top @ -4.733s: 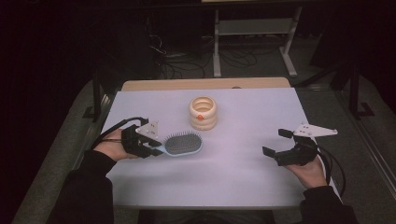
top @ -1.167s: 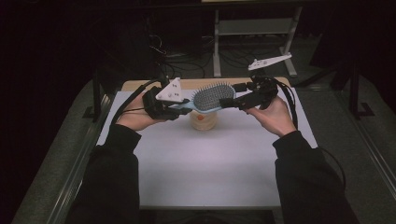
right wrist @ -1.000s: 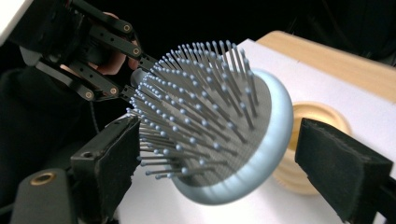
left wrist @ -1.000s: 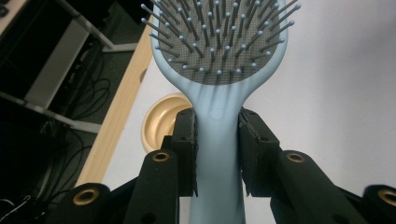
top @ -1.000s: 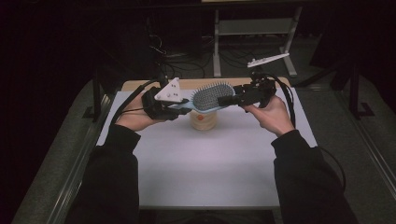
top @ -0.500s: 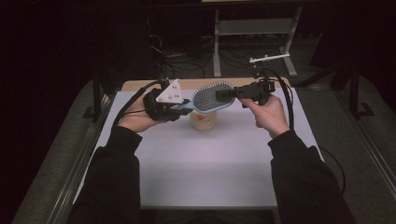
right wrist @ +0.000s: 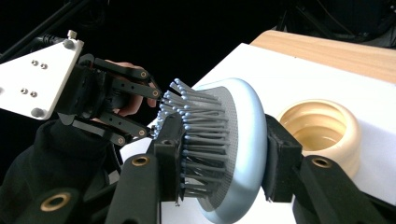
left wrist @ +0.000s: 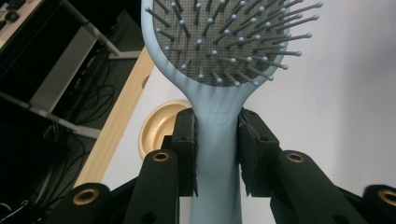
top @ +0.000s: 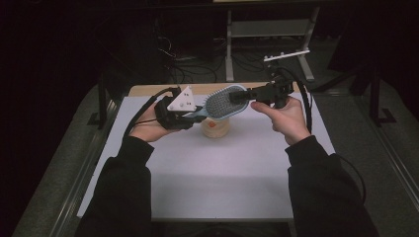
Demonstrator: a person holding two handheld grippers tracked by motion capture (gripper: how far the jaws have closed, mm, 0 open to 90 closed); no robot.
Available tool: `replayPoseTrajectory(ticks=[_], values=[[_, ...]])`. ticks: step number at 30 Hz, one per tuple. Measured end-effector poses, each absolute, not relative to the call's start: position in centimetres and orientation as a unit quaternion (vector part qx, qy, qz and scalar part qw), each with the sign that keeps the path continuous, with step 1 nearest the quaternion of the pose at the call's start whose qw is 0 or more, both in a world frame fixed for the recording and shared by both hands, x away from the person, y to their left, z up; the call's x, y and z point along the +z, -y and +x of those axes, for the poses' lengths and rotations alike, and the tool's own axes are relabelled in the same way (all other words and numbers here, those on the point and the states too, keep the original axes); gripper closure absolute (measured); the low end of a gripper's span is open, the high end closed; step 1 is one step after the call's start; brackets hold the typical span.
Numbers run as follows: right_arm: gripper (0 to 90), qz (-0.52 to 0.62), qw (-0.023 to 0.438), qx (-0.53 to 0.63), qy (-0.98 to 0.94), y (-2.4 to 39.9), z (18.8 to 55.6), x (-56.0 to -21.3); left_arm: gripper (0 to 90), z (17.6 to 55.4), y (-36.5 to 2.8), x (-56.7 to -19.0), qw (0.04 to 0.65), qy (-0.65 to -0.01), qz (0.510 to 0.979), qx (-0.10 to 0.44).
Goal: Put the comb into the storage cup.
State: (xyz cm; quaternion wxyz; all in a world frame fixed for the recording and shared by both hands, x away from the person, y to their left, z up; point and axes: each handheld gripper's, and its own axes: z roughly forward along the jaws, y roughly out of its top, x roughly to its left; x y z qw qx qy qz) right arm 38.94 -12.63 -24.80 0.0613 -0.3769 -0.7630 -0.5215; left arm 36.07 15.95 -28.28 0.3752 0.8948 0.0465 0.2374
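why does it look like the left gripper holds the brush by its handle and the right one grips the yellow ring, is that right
Not quite. The left gripper does clamp the handle of the blue hairbrush, but the right gripper is not on the yellow ring. Its fingers have just closed on the brush head, one on the bristles, one on the back. The right gripper view shows this, with the ring lying free on the table behind.

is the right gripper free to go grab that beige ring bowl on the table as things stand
Probably not yet. The right gripper, whose jaws have just been closing, is clamped across the hairbrush head, while the left gripper grips its handle. The beige ring bowl sits just below the brush, so the brush blocks the way.
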Motion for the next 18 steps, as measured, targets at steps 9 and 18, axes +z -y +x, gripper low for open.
replayPoseTrajectory(ticks=[9, 18], values=[[57.8, -0.373, 0.033, -0.503, 0.779, 11.9, 38.5, -23.0, 67.2, 35.9, -16.0, -28.5, 0.394, -0.057, 0.886, 0.238], [58.3, -0.364, 0.001, -0.485, 0.796, 11.1, 38.1, -21.6, 51.1, 35.8, -16.2, -28.8, 0.427, -0.075, 0.874, 0.218]])
